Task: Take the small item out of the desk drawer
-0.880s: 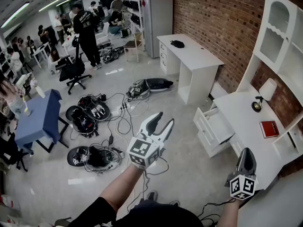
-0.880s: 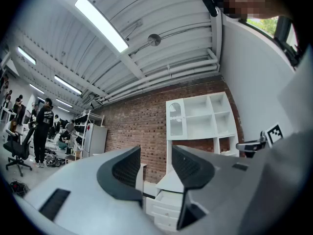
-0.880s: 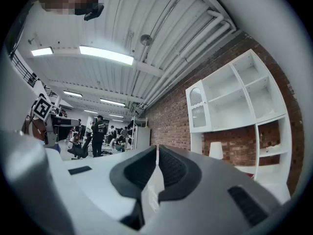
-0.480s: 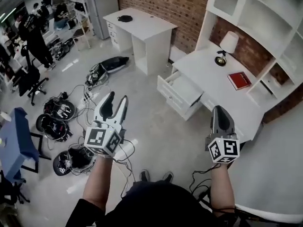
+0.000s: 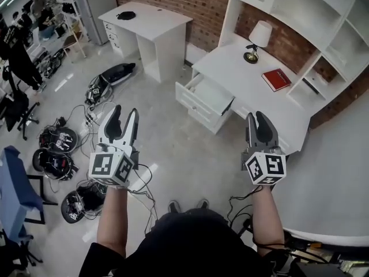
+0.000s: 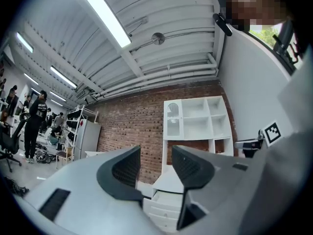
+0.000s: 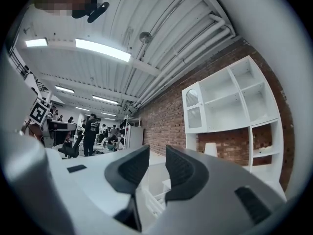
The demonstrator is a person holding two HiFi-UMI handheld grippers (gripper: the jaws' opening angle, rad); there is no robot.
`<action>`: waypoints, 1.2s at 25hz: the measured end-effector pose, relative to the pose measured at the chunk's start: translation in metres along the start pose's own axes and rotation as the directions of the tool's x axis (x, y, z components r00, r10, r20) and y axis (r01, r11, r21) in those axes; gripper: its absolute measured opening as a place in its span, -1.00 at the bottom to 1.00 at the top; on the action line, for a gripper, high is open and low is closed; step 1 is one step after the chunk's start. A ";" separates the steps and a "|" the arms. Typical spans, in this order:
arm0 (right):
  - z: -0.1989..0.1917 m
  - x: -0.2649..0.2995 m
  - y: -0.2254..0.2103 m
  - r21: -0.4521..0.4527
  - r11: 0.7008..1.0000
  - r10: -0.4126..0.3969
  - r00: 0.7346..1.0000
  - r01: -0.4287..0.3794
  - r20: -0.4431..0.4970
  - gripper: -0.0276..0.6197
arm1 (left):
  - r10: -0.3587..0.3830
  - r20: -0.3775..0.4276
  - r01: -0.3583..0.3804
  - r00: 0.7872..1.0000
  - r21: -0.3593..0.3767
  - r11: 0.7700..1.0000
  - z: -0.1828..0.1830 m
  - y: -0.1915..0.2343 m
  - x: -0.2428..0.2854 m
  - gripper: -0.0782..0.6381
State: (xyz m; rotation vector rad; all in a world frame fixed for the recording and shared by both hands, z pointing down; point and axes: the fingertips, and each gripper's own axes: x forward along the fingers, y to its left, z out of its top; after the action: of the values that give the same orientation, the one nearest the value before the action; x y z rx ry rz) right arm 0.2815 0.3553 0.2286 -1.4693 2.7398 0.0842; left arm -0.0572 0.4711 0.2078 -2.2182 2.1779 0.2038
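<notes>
Grey polished floor fills the head view, with a brick wall (image 5: 196,4) along the top. You stand well back from the white desk (image 5: 253,91), and its top drawer (image 5: 206,94) is pulled out toward you. What shows of its inside is plain white, and no small item can be made out there from this height. On the desk stand a lamp (image 5: 258,36) and a red book (image 5: 277,79), under a white shelf unit (image 5: 305,16). A second white desk (image 5: 147,25) stands further left, and bags and cables (image 5: 63,149) lie on the floor at your left. You hold the left gripper (image 5: 124,113) over bare floor, its jaws apart and empty. Your right gripper (image 5: 258,118) is held up in front of the desk's near edge, well apart from the drawer.

Your left gripper view looks level across the room at the brick wall and shelf unit (image 6: 195,121). The left gripper (image 6: 155,153) has a clear gap between its pads, nothing in it, and the open drawer (image 6: 166,199) shows low between them.

Your right gripper view shows the shelf unit (image 7: 230,102) and lamp (image 7: 210,150) at right. The right gripper (image 7: 157,155) has its jaws a little apart, holding nothing.
</notes>
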 end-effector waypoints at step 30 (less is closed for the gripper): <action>-0.081 0.267 -0.058 0.107 0.979 0.183 0.982 -0.176 -0.056 -0.62 | 0.078 -0.119 -0.081 0.990 -0.019 0.997 -0.076 0.053 0.204 -0.23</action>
State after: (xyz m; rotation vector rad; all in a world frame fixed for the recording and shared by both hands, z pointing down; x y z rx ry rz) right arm 0.1819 0.0967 0.2932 -1.2192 2.8751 -0.1001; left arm -0.1019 0.2589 0.2646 -2.2114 2.3382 0.1026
